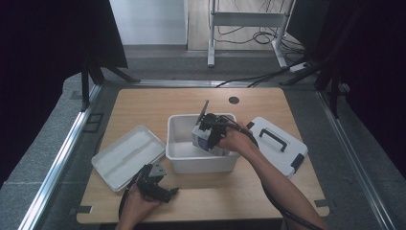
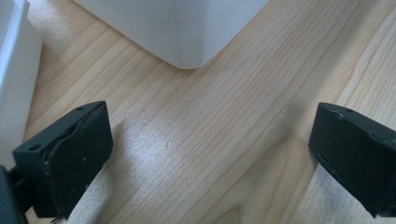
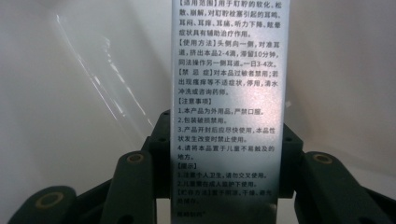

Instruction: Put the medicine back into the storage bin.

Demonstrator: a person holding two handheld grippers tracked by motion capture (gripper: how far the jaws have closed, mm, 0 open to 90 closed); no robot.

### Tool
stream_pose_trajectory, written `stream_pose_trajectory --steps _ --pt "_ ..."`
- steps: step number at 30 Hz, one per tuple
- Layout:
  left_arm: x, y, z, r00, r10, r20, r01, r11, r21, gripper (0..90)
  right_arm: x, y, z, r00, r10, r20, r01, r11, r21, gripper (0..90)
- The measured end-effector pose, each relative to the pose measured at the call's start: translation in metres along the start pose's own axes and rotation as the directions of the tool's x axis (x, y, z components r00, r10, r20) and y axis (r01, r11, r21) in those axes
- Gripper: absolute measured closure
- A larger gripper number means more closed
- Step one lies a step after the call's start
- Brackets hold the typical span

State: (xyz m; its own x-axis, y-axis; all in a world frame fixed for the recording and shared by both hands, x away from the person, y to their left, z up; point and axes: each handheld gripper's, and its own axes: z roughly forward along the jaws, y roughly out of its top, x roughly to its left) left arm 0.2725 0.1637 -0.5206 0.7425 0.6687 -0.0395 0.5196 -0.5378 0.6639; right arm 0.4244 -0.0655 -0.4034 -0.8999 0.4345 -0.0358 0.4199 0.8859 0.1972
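A silvery box (image 3: 229, 70) printed with small black text stands upright between the jaws of my right gripper (image 3: 226, 140), which is shut on its two sides. In the high view this gripper (image 1: 207, 136) holds the box (image 1: 203, 140) inside the white plastic bin (image 1: 201, 165) at the table's middle, just below the bin's rim, pointing down. My left gripper (image 1: 166, 193) rests near the front edge of the wooden table (image 1: 143, 103). Its jaws (image 2: 210, 154) stand wide open over bare wood, with nothing between them.
A shallow white tray (image 1: 127, 155) lies left of the bin, and its edge (image 2: 11, 70) is beside my left gripper. The bin's corner (image 2: 187, 32) is just ahead of that gripper. A white lid with a black handle (image 1: 277, 143) lies right of the bin.
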Motion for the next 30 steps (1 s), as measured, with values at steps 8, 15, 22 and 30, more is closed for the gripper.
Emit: stream_pose_trajectory --steps 8,15,22,30 --pt "0.0 0.0 0.0 1.0 -0.001 -0.001 0.001 1.0 -0.001 0.0 0.003 0.0 0.015 1.0 -0.003 0.003 0.003 0.999 0.046 54.9" --pt "0.0 0.0 0.0 1.0 0.0 0.0 0.0 1.0 -0.001 0.0 0.004 0.0 0.02 0.9999 -0.004 -0.012 0.005 0.999 0.051 50.0" --pt "0.0 0.0 0.0 1.0 -0.002 0.0 0.002 1.0 -0.001 0.0 0.002 0.0 0.006 0.9994 -0.001 -0.035 0.001 1.0 0.0 46.4" --pt "0.0 0.0 0.0 1.0 -0.002 0.001 0.002 1.0 -0.001 0.0 0.002 -0.01 -0.02 0.9966 -0.028 -0.077 0.017 0.989 -0.145 23.4"
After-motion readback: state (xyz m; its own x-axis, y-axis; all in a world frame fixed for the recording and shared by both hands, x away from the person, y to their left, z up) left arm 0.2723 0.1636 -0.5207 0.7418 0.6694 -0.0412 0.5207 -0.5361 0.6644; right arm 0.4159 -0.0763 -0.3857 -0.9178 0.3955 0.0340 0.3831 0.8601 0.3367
